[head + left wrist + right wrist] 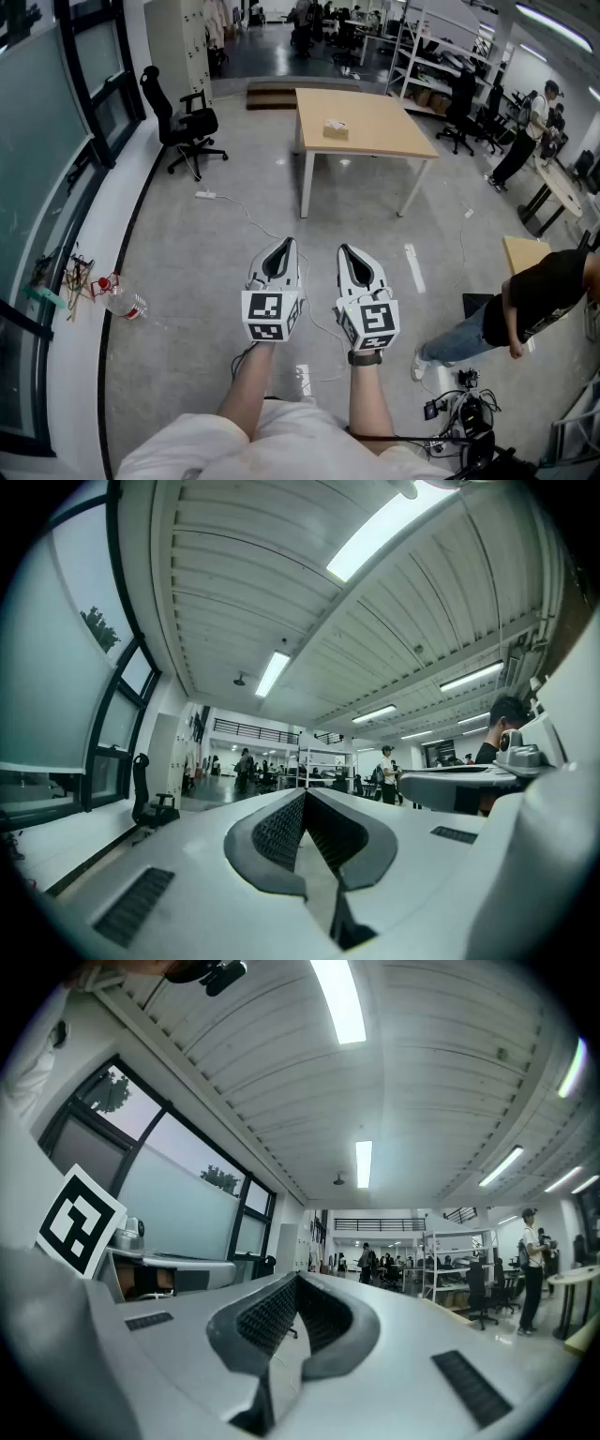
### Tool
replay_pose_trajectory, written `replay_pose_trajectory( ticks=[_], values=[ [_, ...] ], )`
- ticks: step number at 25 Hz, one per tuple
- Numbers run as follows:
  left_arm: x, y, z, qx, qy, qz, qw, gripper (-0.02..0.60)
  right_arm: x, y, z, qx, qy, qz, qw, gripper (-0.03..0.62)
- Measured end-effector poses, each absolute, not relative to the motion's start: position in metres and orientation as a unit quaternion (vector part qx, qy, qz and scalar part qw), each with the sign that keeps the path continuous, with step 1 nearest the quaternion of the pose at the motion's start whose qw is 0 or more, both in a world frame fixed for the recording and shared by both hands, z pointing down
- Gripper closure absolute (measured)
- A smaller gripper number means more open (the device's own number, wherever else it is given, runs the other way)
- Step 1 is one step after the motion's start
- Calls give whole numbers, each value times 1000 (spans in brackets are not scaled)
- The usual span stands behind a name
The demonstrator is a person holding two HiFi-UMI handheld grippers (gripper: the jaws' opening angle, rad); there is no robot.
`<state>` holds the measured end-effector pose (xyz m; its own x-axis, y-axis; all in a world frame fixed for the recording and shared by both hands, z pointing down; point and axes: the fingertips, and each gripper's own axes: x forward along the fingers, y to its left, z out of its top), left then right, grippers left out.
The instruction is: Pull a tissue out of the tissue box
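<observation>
A small tan tissue box (336, 129) sits on a light wooden table (375, 131) far ahead across the floor. Both grippers are held side by side at waist height, well short of the table and pointing toward it. The left gripper (282, 246) has its jaws together with nothing between them, and its tips meet (307, 793) in the left gripper view. My right gripper (349, 249) is likewise shut and empty, tips touching (298, 1277) in the right gripper view. The tissue box does not show in either gripper view.
A black office chair (183, 122) stands left of the table by the glass wall. A cable and power strip (208, 195) lie on the floor between me and the table. A crouching person (525, 305) is at the right, with more desks and people behind.
</observation>
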<state>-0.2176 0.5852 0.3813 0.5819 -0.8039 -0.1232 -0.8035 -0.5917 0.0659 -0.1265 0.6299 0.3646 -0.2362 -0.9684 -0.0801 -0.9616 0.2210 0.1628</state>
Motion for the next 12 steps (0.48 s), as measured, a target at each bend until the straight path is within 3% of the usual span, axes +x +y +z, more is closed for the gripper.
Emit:
replay_pose_trajectory(
  ticks=[12],
  values=[
    [-193,579,406,894,-445,-44,17,581,-100,613,414,622,-783,8,-7,591]
  ],
)
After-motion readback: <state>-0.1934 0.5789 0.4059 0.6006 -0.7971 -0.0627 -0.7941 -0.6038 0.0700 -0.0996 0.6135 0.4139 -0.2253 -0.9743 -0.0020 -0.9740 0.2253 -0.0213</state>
